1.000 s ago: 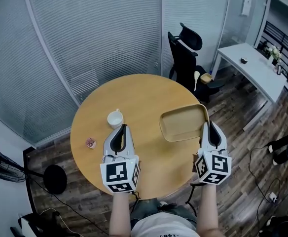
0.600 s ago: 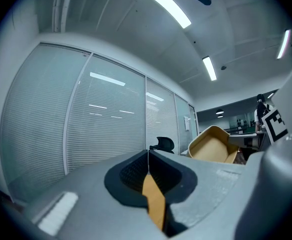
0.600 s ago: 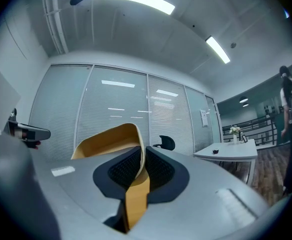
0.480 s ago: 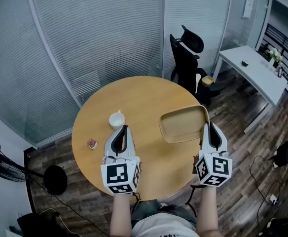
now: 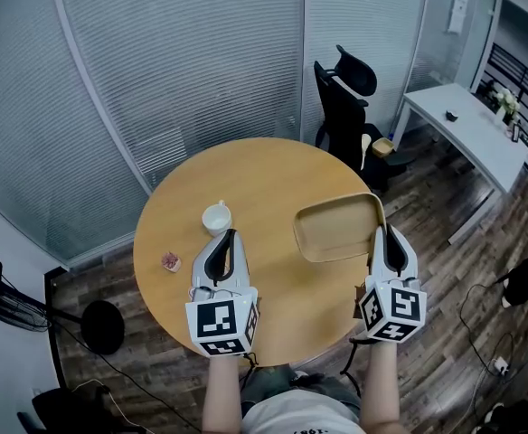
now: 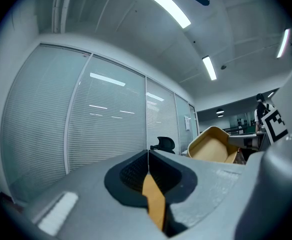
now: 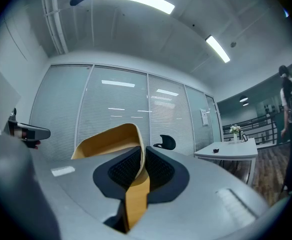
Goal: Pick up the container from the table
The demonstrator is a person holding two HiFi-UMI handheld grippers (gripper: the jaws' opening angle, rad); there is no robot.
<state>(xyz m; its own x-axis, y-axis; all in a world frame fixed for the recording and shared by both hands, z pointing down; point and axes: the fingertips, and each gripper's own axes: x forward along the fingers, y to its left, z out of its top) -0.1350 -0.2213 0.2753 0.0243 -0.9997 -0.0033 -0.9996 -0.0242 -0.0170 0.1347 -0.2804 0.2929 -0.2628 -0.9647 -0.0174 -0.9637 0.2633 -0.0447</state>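
1. Looking down from your head view, you get the whole layout: the round wooden table (image 5: 255,174), the tan container (image 5: 336,229) over its right side, and your right gripper (image 5: 387,229) at the container's right rim. What you don't get from up there is the pads themselves.
2. The right gripper view fills that in. The container's thin rim runs straight between the two black pads, and the rest of it curls up and off to the left.
3. The left gripper view gives you the side-on look. The container sits off to the right there, tipped up with its open side facing your left gripper (image 5: 226,233). The head view flattens that tilt. I can't tell whether its low edge touches the table.
4. Other stuff: a white cup (image 5: 216,217) sits just past the left gripper's tips, right in its line. A small pink thing (image 5: 169,261) lies near the table's left edge. Past the far right of the table there's a black office chair (image 5: 345,98), then a white desk (image 5: 467,125) further right. Glass walls with blinds (image 5: 183,61) run along the far side.
5. Fingers: your right jaws are nearly together, pinching the container's rim. Your left jaws meet tip to tip with nothing in them, and only tabletop shows through the slit lower down.
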